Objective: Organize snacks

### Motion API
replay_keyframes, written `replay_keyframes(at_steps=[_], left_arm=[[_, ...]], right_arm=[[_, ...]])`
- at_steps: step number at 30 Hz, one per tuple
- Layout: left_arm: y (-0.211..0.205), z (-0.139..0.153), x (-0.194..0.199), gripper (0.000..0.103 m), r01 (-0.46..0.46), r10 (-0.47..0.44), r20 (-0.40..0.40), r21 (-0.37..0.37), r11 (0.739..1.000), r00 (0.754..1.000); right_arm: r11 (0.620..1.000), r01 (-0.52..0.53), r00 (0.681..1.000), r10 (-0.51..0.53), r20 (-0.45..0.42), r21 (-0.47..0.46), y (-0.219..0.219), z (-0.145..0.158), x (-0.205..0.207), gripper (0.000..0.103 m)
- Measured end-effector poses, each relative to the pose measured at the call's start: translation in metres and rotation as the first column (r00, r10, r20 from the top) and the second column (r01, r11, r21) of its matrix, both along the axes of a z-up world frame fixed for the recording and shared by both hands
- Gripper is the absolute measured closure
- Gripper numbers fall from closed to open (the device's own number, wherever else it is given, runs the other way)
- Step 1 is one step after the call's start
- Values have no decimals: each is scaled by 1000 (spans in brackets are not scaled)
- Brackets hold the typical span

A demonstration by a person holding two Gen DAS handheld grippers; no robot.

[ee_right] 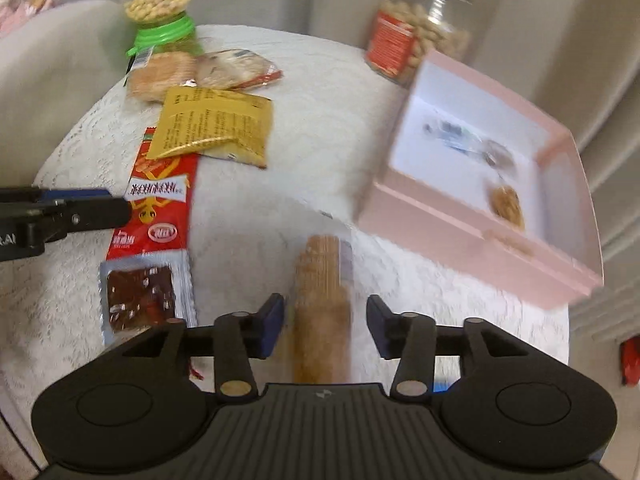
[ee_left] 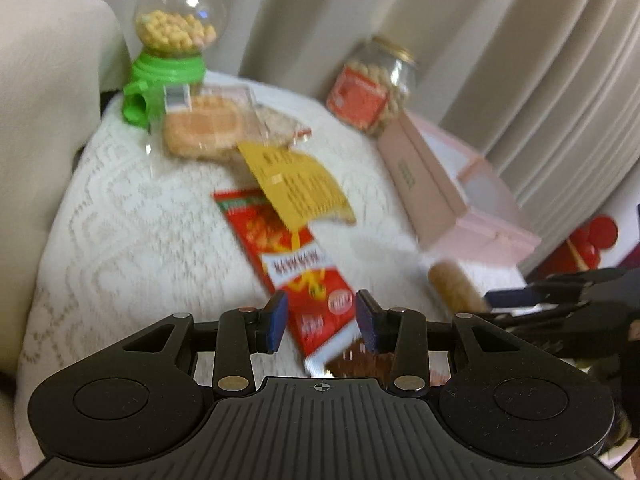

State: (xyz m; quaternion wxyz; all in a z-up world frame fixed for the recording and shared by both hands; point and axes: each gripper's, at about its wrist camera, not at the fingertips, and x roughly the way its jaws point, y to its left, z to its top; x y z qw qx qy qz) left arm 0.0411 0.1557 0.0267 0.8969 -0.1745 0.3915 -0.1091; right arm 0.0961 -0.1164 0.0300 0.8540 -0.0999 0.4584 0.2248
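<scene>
My left gripper is open, its fingers on either side of a long red snack packet lying on the white cloth; the packet also shows in the right wrist view. A yellow packet overlaps its far end. My right gripper is open around a clear-wrapped tan biscuit roll, which also shows in the left wrist view. A pink box stands open at the right with small items inside.
A green candy dispenser and wrapped biscuit packs sit at the far left. A peanut jar with a red label stands behind the pink box. The round table has a lace cloth. Curtains hang behind.
</scene>
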Motion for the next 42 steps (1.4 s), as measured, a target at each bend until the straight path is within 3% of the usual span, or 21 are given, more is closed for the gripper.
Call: replay_keyframes(at_steps=[3, 6, 12, 14, 18, 21, 24, 28, 29, 32, 35, 38, 42], left_arm=[[-2, -8, -7, 61, 11, -11, -40, 7, 1000, 999], [-7, -10, -15, 61, 23, -23, -44, -2, 1000, 999], [-15, -6, -23, 61, 88, -96, -93, -91, 992, 991], [-16, 1, -27, 61, 72, -76, -74, -57, 996, 994], [-18, 16, -31, 61, -14, 14, -7, 73, 997, 1000], [-22, 21, -31, 61, 2, -2, 3, 98, 995, 1000], [-34, 21, -34, 61, 19, -23, 17, 180, 983, 1000], [-45, 16, -32, 61, 41, -44, 7, 230, 972, 999], [-46, 16, -32, 61, 45, -47, 5, 233, 971, 999], [-49, 15, -32, 61, 37, -40, 8, 264, 964, 999], [-48, 18, -34, 61, 9, -19, 28, 314, 949, 999], [-45, 20, -39, 61, -4, -10, 40, 338, 941, 999], [-38, 20, -45, 61, -14, 0, 42, 334, 943, 999]], right_arm=[[997, 5, 1000, -5, 3, 76, -15, 3, -16, 48], [985, -53, 998, 55, -8, 166, -18, 7, -45, 42], [964, -119, 993, 113, 40, 238, -4, 11, -82, 39], [958, -137, 990, 129, 48, 251, 4, 10, -87, 34], [949, -164, 986, 165, 18, 271, 21, 6, -94, 33], [952, -213, 977, 214, 23, 221, 35, -3, -97, 32], [957, -257, 964, 244, 105, 136, 30, -2, -106, 32], [992, -110, 955, 124, 269, -65, 13, -2, -105, 32], [995, -60, 958, 79, 277, -76, 5, -3, -101, 32], [993, -52, 992, 39, 119, 108, -23, 0, -88, 32], [960, -58, 998, 66, -20, 274, -32, 2, -87, 32], [944, -67, 990, 102, -95, 322, -22, -1, -93, 32], [942, -118, 968, 179, -174, 313, 9, -7, -100, 32]])
